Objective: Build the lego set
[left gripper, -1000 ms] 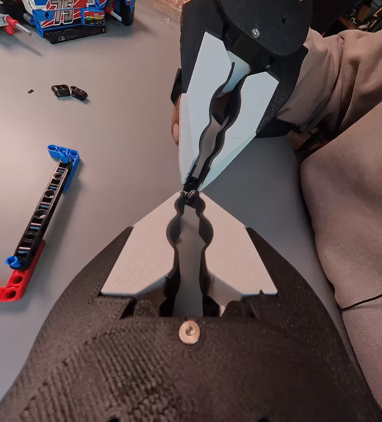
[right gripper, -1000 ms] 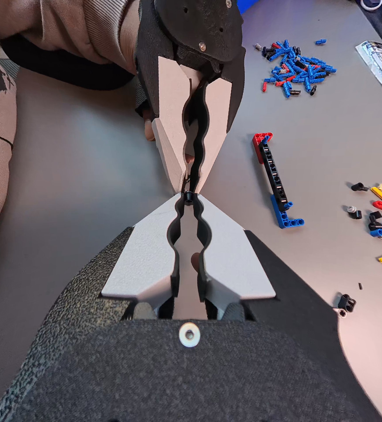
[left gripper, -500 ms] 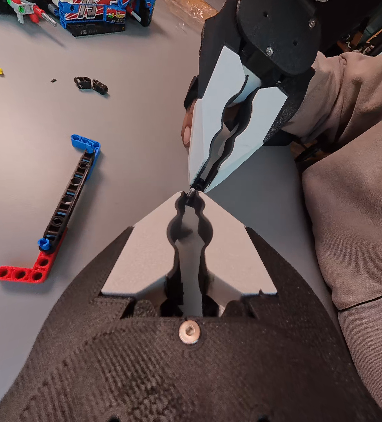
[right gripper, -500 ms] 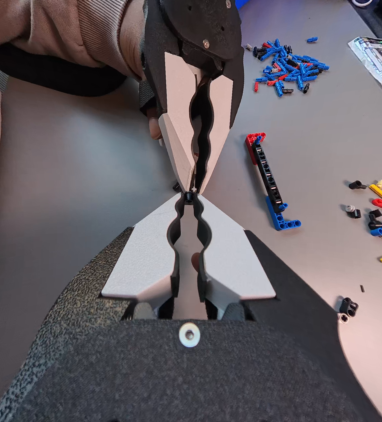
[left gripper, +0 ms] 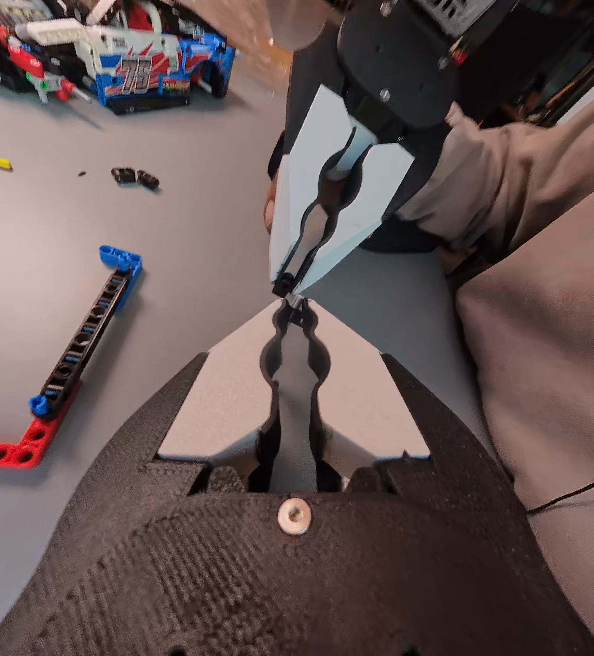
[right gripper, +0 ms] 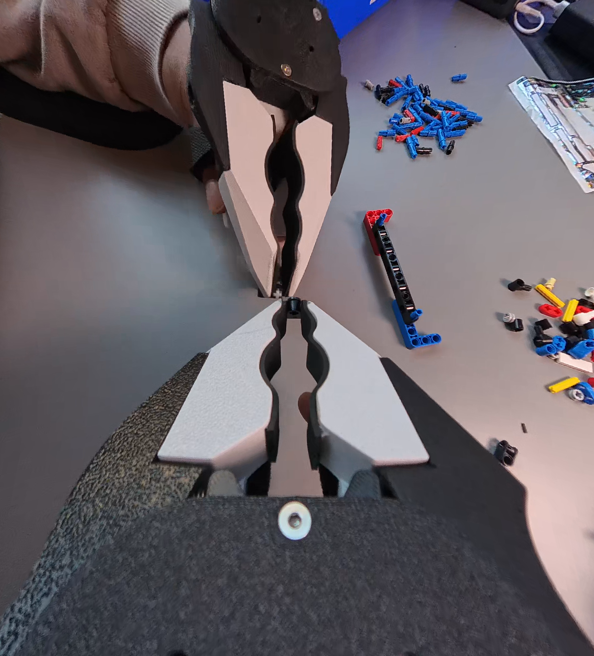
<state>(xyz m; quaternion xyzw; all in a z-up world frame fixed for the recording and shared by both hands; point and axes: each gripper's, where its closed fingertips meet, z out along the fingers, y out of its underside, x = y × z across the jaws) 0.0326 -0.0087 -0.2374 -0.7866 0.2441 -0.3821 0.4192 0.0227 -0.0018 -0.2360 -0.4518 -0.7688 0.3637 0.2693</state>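
My left gripper (left gripper: pixel 293 309) is shut on a small grey pin (left gripper: pixel 295 301) that sticks out of its tips. My right gripper (right gripper: pixel 292 308) is shut on a small black connector (right gripper: pixel 292 306). The two grippers meet tip to tip just above the grey table. In the left wrist view the right gripper (left gripper: pixel 286 284) comes down from above, and its black connector (left gripper: pixel 283 286) sits just left of the pin. In the right wrist view the left gripper (right gripper: pixel 278 291) shows the pin's pale end (right gripper: pixel 278 293). A black beam with blue and red L-pieces (left gripper: pixel 86 340) (right gripper: pixel 394 269) lies on the table.
A heap of blue, red and black pins (right gripper: pixel 426 113), a printed sheet (right gripper: pixel 579 131) and a heap of mixed pieces (right gripper: pixel 579 326) lie to the right. A loose black connector (right gripper: pixel 505 452) (left gripper: pixel 135 176) lies alone. A built race car (left gripper: pixel 111 64) stands at the back. A person's beige sleeve (left gripper: pixel 536 319) borders the table. Both grippers' tips are close together, under 4 cm apart. From either gripper's tips it is about 25 centimeters to the built race car (left gripper: pixel 111 64).
The two pieces were pressed end to end at the tips. Now the black connector sits slightly off to the side of the grey pin. The left gripper has tilted and the car looms larger.
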